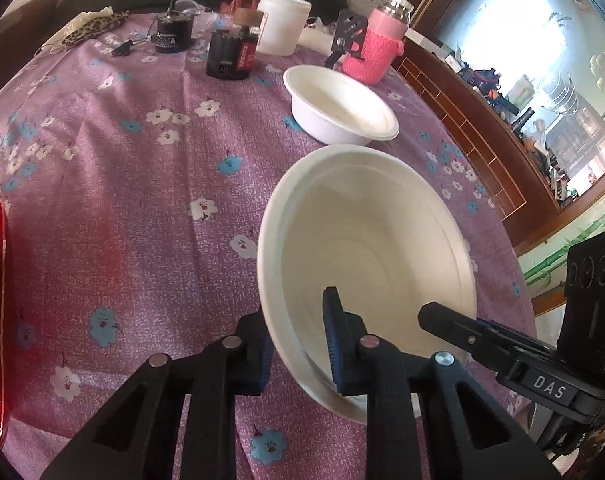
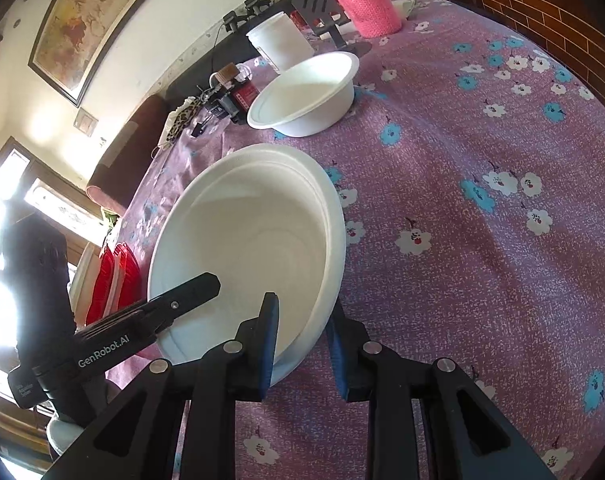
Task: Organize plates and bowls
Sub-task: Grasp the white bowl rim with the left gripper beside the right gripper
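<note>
A: Where is the near white bowl (image 1: 366, 264) sitting?

B: It is sitting on the purple floral tablecloth (image 1: 142, 208), and both tools are gripping it. The left gripper (image 1: 298, 344) is pinching the rim at about 7 o'clock of the bowl, one finger inside, one outside. The right gripper (image 2: 302, 340) is doing the same at about 5 o'clock of the bowl (image 2: 250, 248) in its own view, so both are clenched on the wall.

A: And the second white bowl (image 1: 340, 106)?

B: It is standing apart, toward 12 o'clock from the held one, near the pink knitted bottle (image 1: 376, 46) and the white tub (image 1: 282, 24). A red plate (image 2: 116, 284) is lying at 9 o'clock.
</note>
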A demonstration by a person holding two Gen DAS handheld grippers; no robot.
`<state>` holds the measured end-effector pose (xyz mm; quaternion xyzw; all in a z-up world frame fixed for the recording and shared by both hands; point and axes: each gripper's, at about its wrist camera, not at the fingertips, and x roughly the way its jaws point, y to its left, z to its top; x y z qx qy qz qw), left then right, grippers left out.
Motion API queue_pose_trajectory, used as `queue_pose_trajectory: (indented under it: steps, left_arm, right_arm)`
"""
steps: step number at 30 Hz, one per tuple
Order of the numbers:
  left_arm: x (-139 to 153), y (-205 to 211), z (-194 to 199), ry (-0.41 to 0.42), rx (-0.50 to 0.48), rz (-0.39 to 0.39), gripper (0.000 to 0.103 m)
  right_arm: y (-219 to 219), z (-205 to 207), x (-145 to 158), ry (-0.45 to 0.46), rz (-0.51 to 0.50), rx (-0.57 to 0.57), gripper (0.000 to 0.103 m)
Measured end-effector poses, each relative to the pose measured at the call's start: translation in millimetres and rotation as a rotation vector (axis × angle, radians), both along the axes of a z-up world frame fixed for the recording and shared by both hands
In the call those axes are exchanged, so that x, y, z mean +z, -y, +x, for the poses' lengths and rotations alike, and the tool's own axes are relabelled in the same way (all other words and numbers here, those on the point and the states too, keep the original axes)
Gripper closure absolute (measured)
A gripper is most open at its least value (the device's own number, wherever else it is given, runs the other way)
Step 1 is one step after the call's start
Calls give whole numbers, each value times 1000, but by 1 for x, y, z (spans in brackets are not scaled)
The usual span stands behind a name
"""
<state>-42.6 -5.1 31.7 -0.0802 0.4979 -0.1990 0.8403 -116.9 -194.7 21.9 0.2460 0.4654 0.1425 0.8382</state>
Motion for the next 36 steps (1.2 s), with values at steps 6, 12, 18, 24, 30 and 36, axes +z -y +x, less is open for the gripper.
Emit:
queue_pose_trajectory:
  steps: [6, 12, 18, 24, 30, 36]
  left_arm:
    - [14, -16, -9, 28, 28, -47, 81]
    - [29, -33, -21, 61, 60, -76, 81]
    - [51, -53, -37, 123, 101, -99, 81]
    - [72, -85, -49, 177, 165, -135, 81]
    - [87, -126, -60, 216, 255, -172, 81]
    - [91, -166, -70, 233, 335, -216, 81]
  right_arm:
    - [-10, -5, 13, 28, -6, 18, 78]
    - [-24, -8, 25, 54, -20, 37, 78]
    - [-45, -12, 43, 88, -28, 71, 78]
    - [-76, -13, 67, 141, -47, 123, 78]
    - [-114, -10, 83, 174, -64, 187, 78]
    - [-156, -9, 99, 214, -88, 244, 78]
